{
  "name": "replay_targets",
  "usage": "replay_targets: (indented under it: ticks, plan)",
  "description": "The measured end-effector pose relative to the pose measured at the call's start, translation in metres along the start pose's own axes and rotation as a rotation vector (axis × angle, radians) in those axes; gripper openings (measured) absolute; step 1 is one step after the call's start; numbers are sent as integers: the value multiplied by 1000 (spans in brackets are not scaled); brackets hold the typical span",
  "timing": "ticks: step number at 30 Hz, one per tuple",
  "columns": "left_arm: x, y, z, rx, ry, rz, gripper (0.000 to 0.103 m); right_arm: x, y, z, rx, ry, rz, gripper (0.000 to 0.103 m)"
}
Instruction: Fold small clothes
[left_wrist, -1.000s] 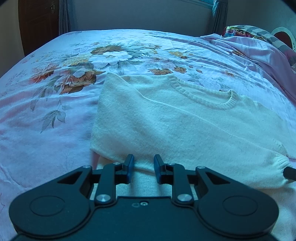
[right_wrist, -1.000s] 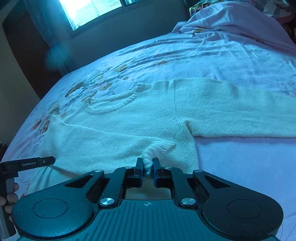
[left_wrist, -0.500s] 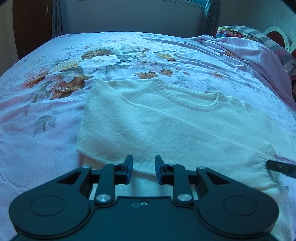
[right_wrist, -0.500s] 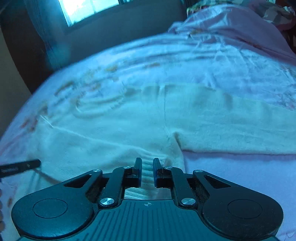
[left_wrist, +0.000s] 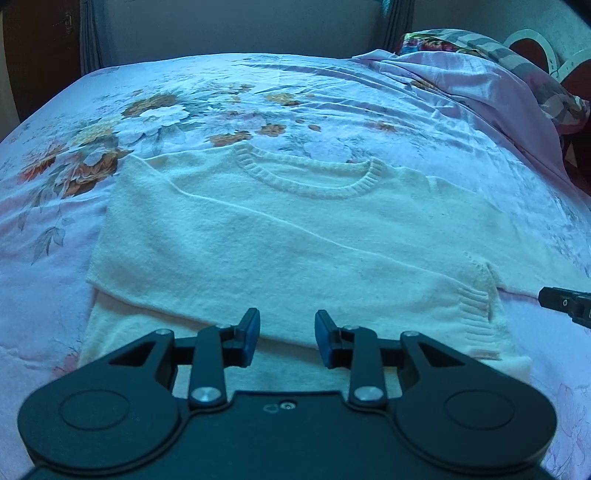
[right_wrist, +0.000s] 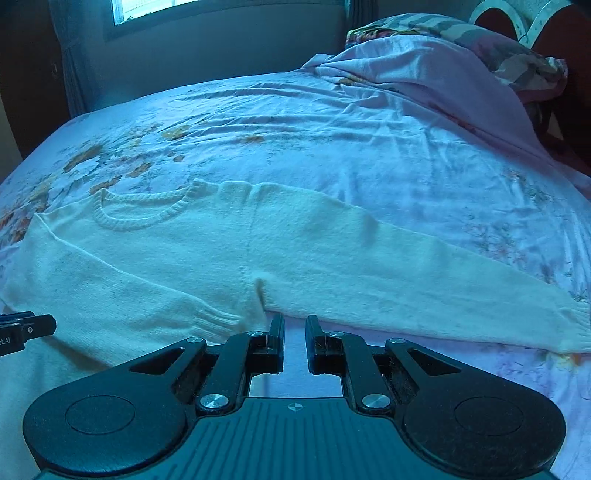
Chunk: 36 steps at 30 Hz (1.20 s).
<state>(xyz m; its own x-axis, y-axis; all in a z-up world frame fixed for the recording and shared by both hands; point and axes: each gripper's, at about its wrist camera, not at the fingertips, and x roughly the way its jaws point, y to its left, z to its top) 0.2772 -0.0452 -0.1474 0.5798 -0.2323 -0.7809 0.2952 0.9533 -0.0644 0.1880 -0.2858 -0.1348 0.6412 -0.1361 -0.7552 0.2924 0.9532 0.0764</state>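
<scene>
A cream knit sweater (left_wrist: 280, 236) lies flat on the floral bedsheet, its ribbed collar (left_wrist: 310, 177) at the far side. Its left sleeve is folded across the body, the cuff (left_wrist: 476, 306) lying near the right edge. In the right wrist view the sweater (right_wrist: 207, 258) shows with its right sleeve (right_wrist: 424, 288) stretched out to the right. My left gripper (left_wrist: 286, 334) is open and empty above the sweater's near edge. My right gripper (right_wrist: 294, 339) is open and empty just in front of the armpit. Its tip shows in the left wrist view (left_wrist: 565, 306).
The floral bedsheet (left_wrist: 184, 110) covers the whole bed. A crumpled pink blanket (right_wrist: 424, 85) and patterned pillows (left_wrist: 480, 40) lie at the far right. A window (right_wrist: 147, 7) and a wall stand behind the bed. The left gripper's tip shows at the left edge (right_wrist: 26, 330).
My right gripper let go of the folded sleeve's cuff, opened and pulled back to the right. My left gripper opened a little wider and shifted right over the sweater.
</scene>
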Motion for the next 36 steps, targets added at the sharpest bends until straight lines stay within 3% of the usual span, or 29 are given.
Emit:
replay_targets:
  ticks: [4, 6, 8, 9, 18, 36]
  plan:
    - [9, -24, -7, 8, 17, 6, 30, -5, -37, -9, 23, 2, -47, 12]
    - [15, -34, -11, 20, 31, 22, 30, -5, -55, -14, 34, 4, -70, 19]
    - [17, -42, -13, 32, 23, 39, 31, -6, -76, -20, 52, 6, -92, 44]
    - [18, -44, -14, 35, 23, 47, 31, -7, -85, -23, 56, 3, -106, 46]
    - [22, -58, -15, 63, 19, 100, 32, -11, -160, -43, 124, 25, -177, 46]
    - [25, -63, -17, 93, 16, 115, 33, 2, -210, -47, 190, 37, -251, 46]
